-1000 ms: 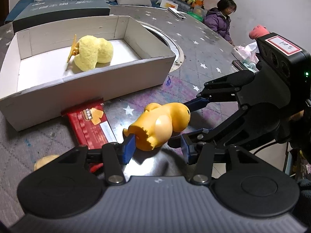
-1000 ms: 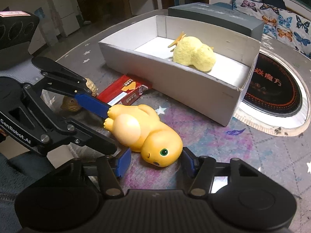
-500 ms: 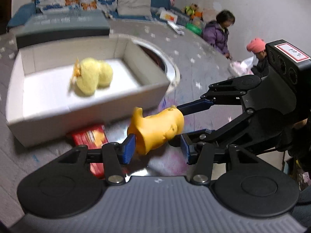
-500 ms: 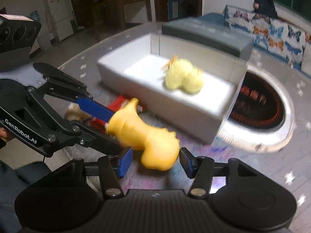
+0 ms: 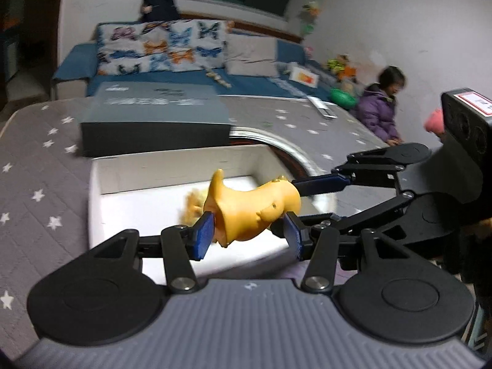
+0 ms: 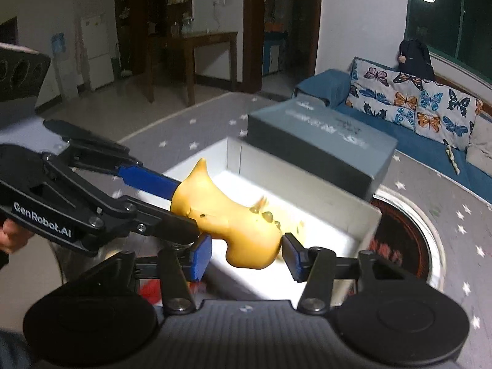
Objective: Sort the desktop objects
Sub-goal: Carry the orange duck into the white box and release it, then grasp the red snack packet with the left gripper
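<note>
Duck (image 5: pixel 249 212) now off the table, held mid-frame over the white box (image 5: pixel 129 169), clenched at both ends: left gripper (image 5: pixel 247 235) tight on it, right gripper (image 6: pixel 244 255) closing on its head. Next is likely the drop into the box beside the plush (image 5: pixel 192 204).

The toy (image 5: pixel 252 212) hangs above the open box (image 5: pixel 184 169); the closed box (image 5: pixel 156 120) lies behind.

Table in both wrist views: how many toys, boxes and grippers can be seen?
Toys: 2, the orange toy held over the box and the blurred yellow plush inside it
Boxes: 2, the white open box and the grey closed box
Grippers: 2, the left gripper shut on the orange toy and the right gripper, its jaws closing on it
Total: 6
</note>
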Tool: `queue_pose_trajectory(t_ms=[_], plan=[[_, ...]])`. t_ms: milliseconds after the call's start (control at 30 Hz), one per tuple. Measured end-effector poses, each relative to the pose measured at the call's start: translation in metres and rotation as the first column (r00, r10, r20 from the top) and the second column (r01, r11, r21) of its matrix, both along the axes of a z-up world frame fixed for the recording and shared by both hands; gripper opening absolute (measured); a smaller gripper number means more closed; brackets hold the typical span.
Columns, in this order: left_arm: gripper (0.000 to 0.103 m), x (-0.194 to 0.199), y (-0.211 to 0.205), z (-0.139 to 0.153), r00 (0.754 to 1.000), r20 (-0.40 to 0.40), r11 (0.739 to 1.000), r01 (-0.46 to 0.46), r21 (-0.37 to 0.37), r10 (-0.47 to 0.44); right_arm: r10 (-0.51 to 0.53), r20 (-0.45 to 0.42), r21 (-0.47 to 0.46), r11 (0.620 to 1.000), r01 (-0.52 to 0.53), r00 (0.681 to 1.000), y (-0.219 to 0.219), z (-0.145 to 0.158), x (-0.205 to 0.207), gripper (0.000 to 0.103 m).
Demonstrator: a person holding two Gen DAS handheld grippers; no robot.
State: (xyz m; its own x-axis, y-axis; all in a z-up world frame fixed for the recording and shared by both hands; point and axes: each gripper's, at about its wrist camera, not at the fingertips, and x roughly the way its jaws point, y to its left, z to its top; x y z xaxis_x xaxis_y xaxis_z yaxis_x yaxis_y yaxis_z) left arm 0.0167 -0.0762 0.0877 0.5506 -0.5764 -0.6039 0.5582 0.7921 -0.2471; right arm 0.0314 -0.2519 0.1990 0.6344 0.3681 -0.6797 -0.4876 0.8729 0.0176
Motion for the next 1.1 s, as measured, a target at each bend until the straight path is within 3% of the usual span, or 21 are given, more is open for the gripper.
queue_pose_trajectory(t_ms=[300,467,700,800,933,1100], plan=[[0.051,0.060,0.022,-0.041,0.985,-0.143,0.995,-0.090,0.037,0.095,-0.008,-0.153,0.059,0.998,0.017,0.988,0.018,-0.048,0.073,0.043],[0.051,0.070,0.033,-0.054,0.974,-0.201,0.995,-0.102,0.018,0.103,0.007,-0.202,0.081,0.997,0.010,0.979,0.017,-0.059,0.084,0.043],[0.051,0.068,0.033,-0.059,0.976,-0.198,0.995,-0.088,0.042,0.095,0.011,-0.229,0.084,0.996,0.008,0.973,0.014,-0.067,0.075,0.044],[0.051,0.066,0.032,-0.061,0.976,-0.192,0.994,-0.095,0.059,0.105,0.008,-0.240,0.081,0.997,0.012,0.971,0.015,-0.067,0.075,0.048],[0.052,0.064,0.034,-0.061,0.977,-0.176,0.991,-0.104,0.079,0.117,-0.001,-0.219,0.067,0.998,0.016,0.976,0.014,-0.064,0.068,0.070],[0.055,0.056,0.038,-0.052,0.980,-0.151,0.990,-0.116,0.076,0.126,-0.016,-0.187,0.065,0.997,0.029,0.982,0.007,-0.053,0.055,0.072]])
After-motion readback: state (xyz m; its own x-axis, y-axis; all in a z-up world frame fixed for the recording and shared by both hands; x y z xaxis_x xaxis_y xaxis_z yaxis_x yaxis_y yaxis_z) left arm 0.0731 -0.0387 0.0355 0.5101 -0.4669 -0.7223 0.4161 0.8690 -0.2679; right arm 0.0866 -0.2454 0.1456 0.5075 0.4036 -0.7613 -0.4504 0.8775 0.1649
